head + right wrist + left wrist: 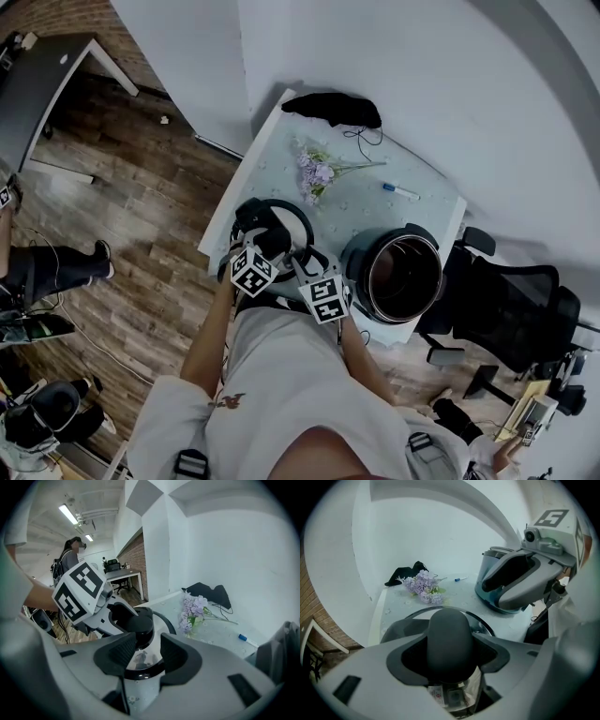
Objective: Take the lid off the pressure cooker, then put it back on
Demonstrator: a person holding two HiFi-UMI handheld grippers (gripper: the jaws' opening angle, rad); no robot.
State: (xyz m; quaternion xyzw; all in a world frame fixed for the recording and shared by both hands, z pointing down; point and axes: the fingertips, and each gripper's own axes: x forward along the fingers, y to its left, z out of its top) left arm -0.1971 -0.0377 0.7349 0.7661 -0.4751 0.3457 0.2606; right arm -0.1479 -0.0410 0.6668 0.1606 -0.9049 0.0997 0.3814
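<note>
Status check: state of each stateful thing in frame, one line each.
pressure cooker: open, lid off, upright on table.
lid: lying on table beside pressure cooker, knob up.
left gripper: fingers closed on knob.
right gripper: fingers apart, gripping nothing, at lid's edge.
flowers: lying flat on table.

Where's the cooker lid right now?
In the head view the lid lies on the table, left of the open cooker, its knob between the jaws of the left gripper.
</note>
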